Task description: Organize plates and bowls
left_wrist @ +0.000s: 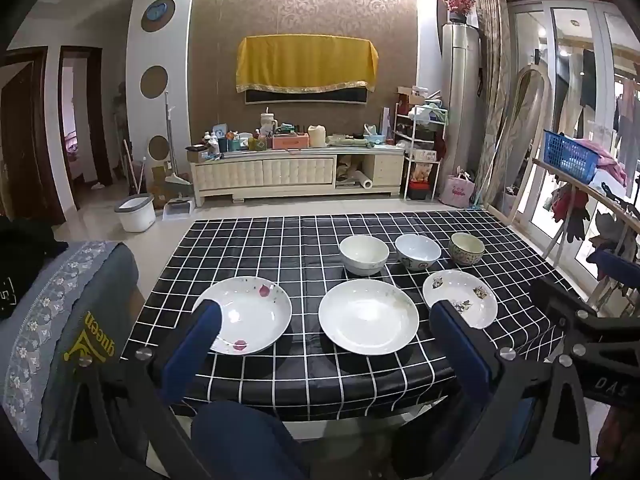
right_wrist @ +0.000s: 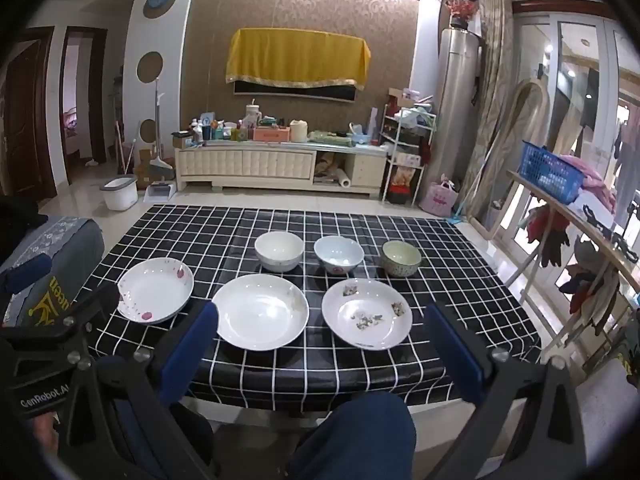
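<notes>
Three plates lie in a front row on the black checked table (left_wrist: 280,376): a pink-petal plate (left_wrist: 250,314) (right_wrist: 156,290) at left, a plain white plate (left_wrist: 368,316) (right_wrist: 260,312) in the middle, a flower-print plate (left_wrist: 464,294) (right_wrist: 366,314) at right. Behind them stand a white bowl (left_wrist: 364,254) (right_wrist: 279,251), a pale blue bowl (left_wrist: 417,252) (right_wrist: 338,254) and a green patterned bowl (left_wrist: 466,248) (right_wrist: 401,258). My left gripper (left_wrist: 326,320) and my right gripper (right_wrist: 320,320) are both open and empty, held above the table's near edge.
A grey sofa arm with a lace cover (left_wrist: 68,320) is at the left of the table. A wooden rack with a blue basket (right_wrist: 550,172) stands at the right. The person's knee (right_wrist: 360,436) is under the near edge. A TV cabinet (left_wrist: 296,172) lines the far wall.
</notes>
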